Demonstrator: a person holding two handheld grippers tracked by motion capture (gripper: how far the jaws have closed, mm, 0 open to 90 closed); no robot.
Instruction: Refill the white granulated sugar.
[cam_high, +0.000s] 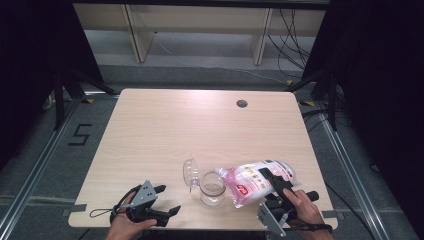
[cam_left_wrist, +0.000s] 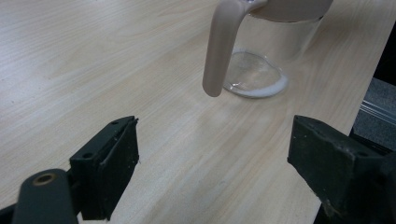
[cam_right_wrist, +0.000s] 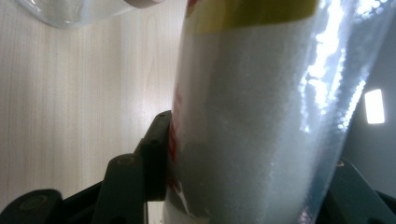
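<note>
The right tool (cam_high: 272, 186) is clamped on a clear pouch (cam_high: 255, 180) of white granules with red and pink print. In the right gripper view the pouch (cam_right_wrist: 252, 130) is seen pressed between the two black jaws, its grainy white fill showing through the film. The pouch is held tilted over the near right part of the counter (cam_high: 165, 130), with its pink spout end just above the rim of a clear glass jar (cam_high: 212, 188).

The jar stands upright on the counter, near the front edge, between the two tools. Its hinged lid (cam_high: 190, 172) is swung open to the left. In the left gripper view a thin layer of white granules is seen on the bottom of the jar (cam_left_wrist: 254, 79), and a beige clasp arm (cam_left_wrist: 218, 51) hangs down in front of its wall.

The left tool (cam_high: 167, 200) is held low at the near left of the counter, to the left of the jar. Its jaws stand wide apart with nothing between them.
</note>
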